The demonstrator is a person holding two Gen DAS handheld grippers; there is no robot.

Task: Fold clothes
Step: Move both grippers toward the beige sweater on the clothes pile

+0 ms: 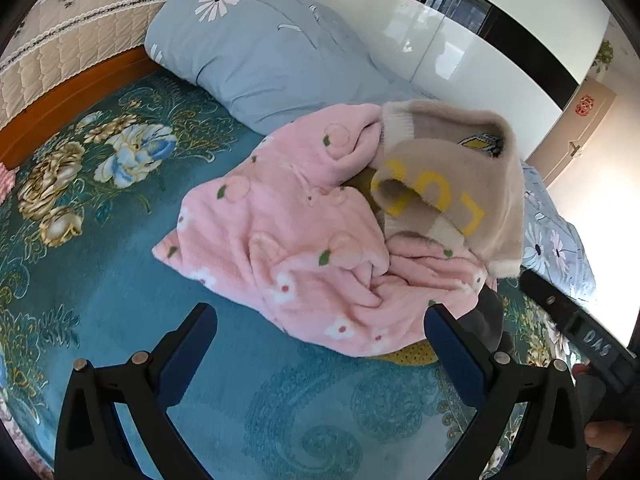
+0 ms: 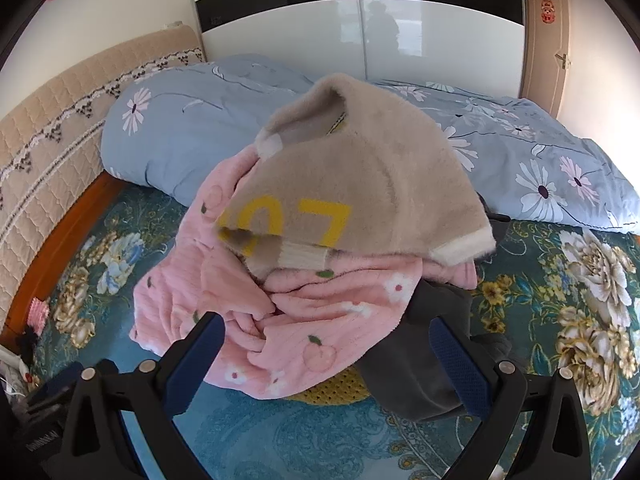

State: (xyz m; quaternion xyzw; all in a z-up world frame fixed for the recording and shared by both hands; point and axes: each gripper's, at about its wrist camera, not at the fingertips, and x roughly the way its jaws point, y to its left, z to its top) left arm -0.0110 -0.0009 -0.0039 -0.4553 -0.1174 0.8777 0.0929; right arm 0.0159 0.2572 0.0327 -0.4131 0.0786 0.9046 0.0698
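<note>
A heap of clothes lies on the teal floral bedspread (image 1: 100, 280). A pink fleece garment (image 1: 304, 236) with peach and flower prints is crumpled at the bottom. A beige fuzzy sweater (image 1: 460, 168) with yellow letters sits on top of it; it also shows in the right wrist view (image 2: 360, 184) over the pink garment (image 2: 320, 320). A dark grey garment (image 2: 420, 360) and a yellow knit piece (image 2: 332, 390) stick out beneath. My left gripper (image 1: 320, 320) is open and empty, just short of the heap. My right gripper (image 2: 328, 332) is open, its jaws on either side of the heap's near edge.
A light blue floral quilt (image 2: 200, 132) lies rolled along the far side of the bed. A beige quilted headboard (image 1: 80, 32) and orange wooden bed frame (image 1: 72, 92) stand at the left. White wardrobe doors (image 2: 360, 36) stand behind. The right gripper's body (image 1: 580, 328) shows at right.
</note>
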